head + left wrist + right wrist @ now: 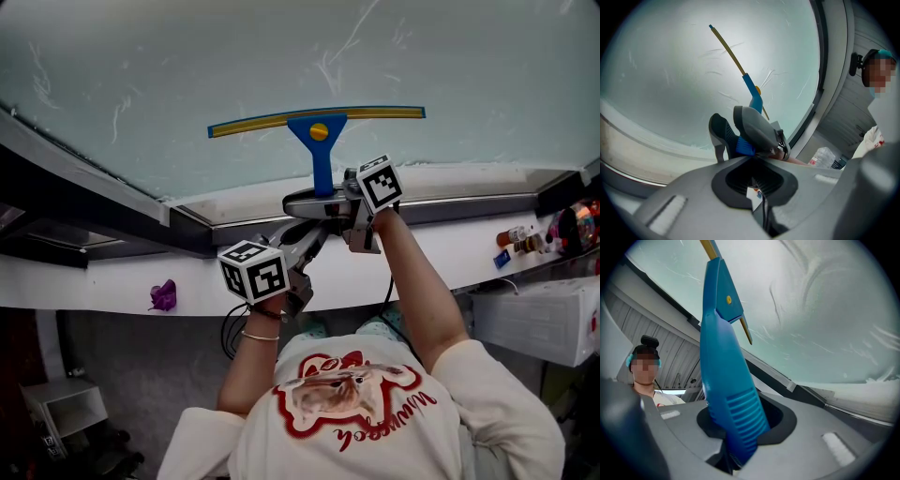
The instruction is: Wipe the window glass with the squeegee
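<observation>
The left hand-held gripper point(309, 239) is found nearest the person, its jaws closed on the tail end of the squeegee point(321, 150) handle. Just beyond it, the right hand-held gripper point(323, 202) is clamped on the ribbed part of the handle, nearer the blade. From both, the handle's long axis runs straight away to the blade point(319, 117), which is laid crosswise against the window glass point(187, 75). A stroke drawn back along that axis, toward the lower frame point(450, 202), is judged the likely next move.

All views face squeegee point(319, 127) on window glass point(487, 66)
</observation>
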`<state>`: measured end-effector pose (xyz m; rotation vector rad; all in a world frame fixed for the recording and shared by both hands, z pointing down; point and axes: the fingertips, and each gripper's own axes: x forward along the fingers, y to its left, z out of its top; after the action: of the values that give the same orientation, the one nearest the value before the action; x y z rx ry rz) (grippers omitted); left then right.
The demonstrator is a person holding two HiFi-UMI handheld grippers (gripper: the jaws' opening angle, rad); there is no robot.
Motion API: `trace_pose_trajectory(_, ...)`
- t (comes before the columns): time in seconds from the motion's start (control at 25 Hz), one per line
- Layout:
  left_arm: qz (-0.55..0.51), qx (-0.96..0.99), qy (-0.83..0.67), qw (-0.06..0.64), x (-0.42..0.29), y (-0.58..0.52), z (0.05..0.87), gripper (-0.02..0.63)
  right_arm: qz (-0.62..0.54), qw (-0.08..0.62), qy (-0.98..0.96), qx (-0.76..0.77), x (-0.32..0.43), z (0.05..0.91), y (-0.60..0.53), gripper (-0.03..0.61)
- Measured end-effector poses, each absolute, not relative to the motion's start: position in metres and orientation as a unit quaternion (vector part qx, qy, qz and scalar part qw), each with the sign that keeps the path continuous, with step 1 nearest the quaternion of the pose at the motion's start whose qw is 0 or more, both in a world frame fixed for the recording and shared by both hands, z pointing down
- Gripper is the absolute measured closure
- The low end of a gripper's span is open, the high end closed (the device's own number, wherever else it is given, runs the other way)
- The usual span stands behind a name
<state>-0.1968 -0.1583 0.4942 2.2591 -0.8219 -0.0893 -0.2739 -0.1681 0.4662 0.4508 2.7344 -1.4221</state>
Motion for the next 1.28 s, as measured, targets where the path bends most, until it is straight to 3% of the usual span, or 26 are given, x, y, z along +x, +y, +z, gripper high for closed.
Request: trace_pose_trajectory(1.28, -0.041, 0.849, -0.318, 0.420, -0.195, -0.148, 0.552, 0.612, -0.511, -0.002, 0.849, 0.134, -0.272, 0.531, -0.160, 0.451)
